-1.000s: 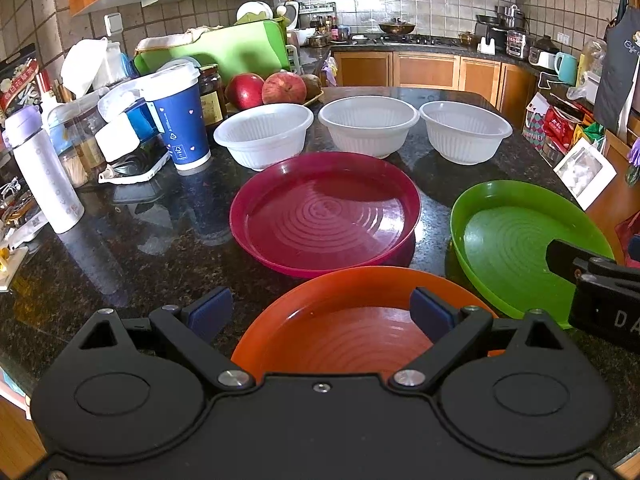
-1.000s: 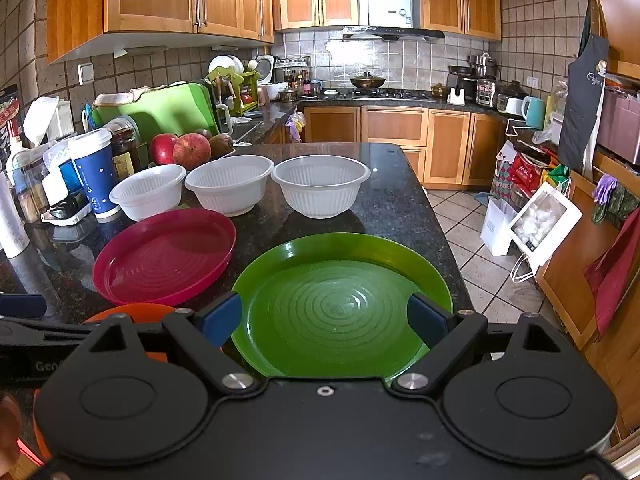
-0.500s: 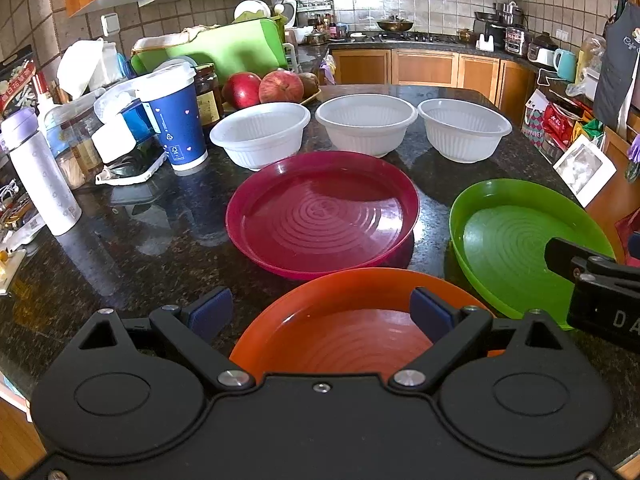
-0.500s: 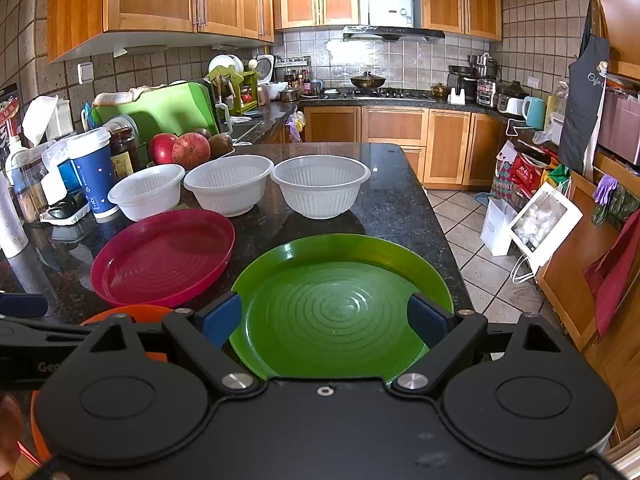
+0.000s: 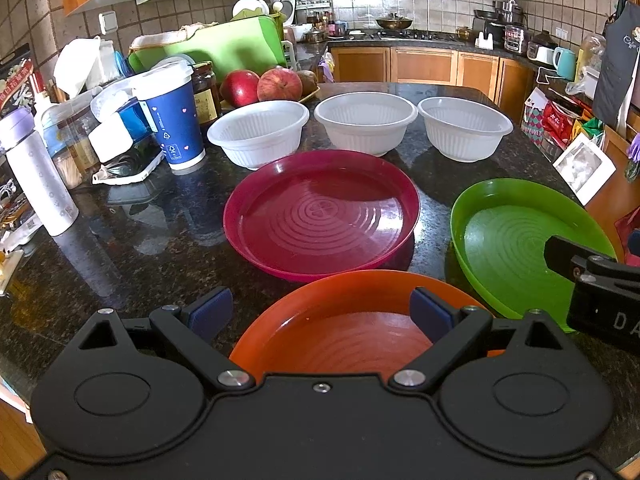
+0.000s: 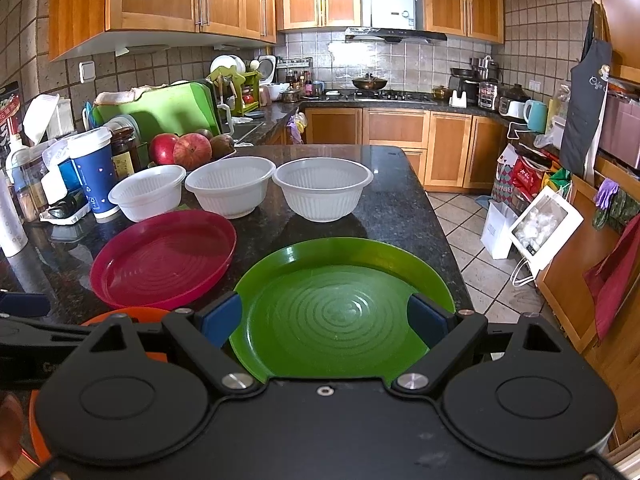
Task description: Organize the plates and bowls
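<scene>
Three plates lie on the dark granite counter: an orange plate (image 5: 352, 320) nearest, a magenta plate (image 5: 320, 212) behind it, a green plate (image 5: 516, 240) at the right. Three white ribbed bowls stand in a row behind: left bowl (image 5: 258, 132), middle bowl (image 5: 366, 120), right bowl (image 5: 464, 126). My left gripper (image 5: 320, 312) is open above the orange plate's near side. My right gripper (image 6: 324, 318) is open over the green plate (image 6: 340, 304); the magenta plate (image 6: 164, 256) lies to its left.
A blue paper cup (image 5: 174, 120), a white bottle (image 5: 38, 184), jars and clutter crowd the counter's left side. Apples (image 5: 276, 84) and a green cutting board (image 5: 224, 44) sit behind the bowls. The counter's right edge drops to a tiled floor (image 6: 472, 240).
Both grippers have barely shifted; the left view has crept slightly forward. Plates and bowls have not moved.
</scene>
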### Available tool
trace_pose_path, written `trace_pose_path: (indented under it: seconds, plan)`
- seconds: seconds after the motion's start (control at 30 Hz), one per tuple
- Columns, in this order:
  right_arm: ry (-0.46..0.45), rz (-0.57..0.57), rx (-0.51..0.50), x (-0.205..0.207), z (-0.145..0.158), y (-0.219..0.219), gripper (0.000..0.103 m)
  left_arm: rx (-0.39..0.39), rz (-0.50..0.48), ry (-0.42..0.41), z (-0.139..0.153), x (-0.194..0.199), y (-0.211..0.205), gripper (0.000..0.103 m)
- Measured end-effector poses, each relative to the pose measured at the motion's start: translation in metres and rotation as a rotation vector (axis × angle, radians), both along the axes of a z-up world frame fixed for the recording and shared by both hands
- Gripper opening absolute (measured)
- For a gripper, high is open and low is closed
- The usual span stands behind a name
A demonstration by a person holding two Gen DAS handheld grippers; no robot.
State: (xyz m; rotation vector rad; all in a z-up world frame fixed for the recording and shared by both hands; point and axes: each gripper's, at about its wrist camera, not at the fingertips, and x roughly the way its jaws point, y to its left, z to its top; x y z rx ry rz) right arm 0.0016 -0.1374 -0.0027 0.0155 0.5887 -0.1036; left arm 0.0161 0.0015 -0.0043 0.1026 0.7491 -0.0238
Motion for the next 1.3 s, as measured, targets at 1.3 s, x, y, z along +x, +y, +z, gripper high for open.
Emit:
trace_pose_path:
  seconds: [1.3]
  plan:
    - [-0.328,0.025,-0.214,-0.032,0.028,0.020,0.090,-0.067,-0.064,-0.152,0.041,-0.013,0.021,0.090]
